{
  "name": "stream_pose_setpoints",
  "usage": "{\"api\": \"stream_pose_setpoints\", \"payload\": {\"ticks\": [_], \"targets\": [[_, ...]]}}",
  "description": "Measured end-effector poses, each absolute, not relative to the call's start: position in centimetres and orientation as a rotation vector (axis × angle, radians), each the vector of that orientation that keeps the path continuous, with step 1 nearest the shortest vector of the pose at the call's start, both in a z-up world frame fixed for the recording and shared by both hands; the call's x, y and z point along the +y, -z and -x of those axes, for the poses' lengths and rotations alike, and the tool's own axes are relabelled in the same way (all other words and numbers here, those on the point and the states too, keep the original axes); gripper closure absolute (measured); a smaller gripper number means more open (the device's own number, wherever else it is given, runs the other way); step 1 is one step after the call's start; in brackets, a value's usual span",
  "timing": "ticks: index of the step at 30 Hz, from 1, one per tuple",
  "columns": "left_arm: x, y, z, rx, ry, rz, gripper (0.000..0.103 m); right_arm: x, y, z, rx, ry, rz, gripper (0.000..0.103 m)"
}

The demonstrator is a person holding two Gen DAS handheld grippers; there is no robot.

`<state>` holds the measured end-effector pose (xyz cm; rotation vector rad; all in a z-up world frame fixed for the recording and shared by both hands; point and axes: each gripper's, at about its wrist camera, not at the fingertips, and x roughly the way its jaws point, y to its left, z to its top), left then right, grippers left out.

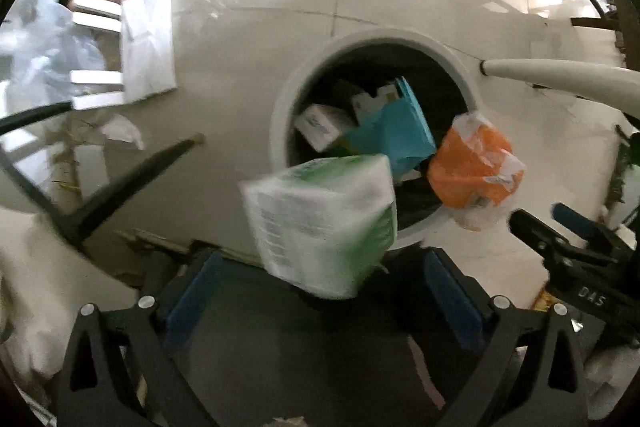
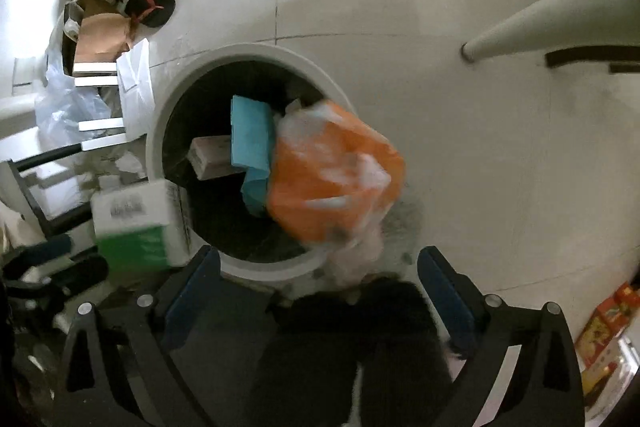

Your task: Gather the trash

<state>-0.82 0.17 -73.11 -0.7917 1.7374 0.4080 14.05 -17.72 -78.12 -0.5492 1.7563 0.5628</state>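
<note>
Both grippers are seen with their blue-padded jaws spread wide and nothing clasped between them: the left gripper point(image 1: 320, 283) is held just short of the near rim of the round white trash bin point(image 1: 280, 99), and the right gripper point(image 2: 320, 287) is likewise held at the bin's near rim. A blurred green-and-white carton point(image 1: 320, 223) is seen free of the left fingers, over the bin's near edge, while a blurred orange plastic packet point(image 2: 332, 179) is seen over the bin's mouth beyond the right fingers. Inside the bin, a teal paper bag point(image 2: 252, 139) and a small white box point(image 1: 320, 127) are seen lying together on the dark liner.
</note>
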Motion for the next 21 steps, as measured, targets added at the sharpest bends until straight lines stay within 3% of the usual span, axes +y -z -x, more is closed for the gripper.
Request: {"api": "stream_pose_setpoints", "payload": {"ticks": [8, 21], "targets": [[-1.7, 63.6, 0.7, 1.688, -0.543, 0.635, 0.000, -19.3, 67.4, -14.2, 1.659, -0.551, 0.547, 0.003], [-4.5, 43.4, -0.1, 1.525, -0.534, 0.590, 0.000, -22.7, 44.3, -14.4, 1.621, -0.618, 0.437, 0.003]]}}
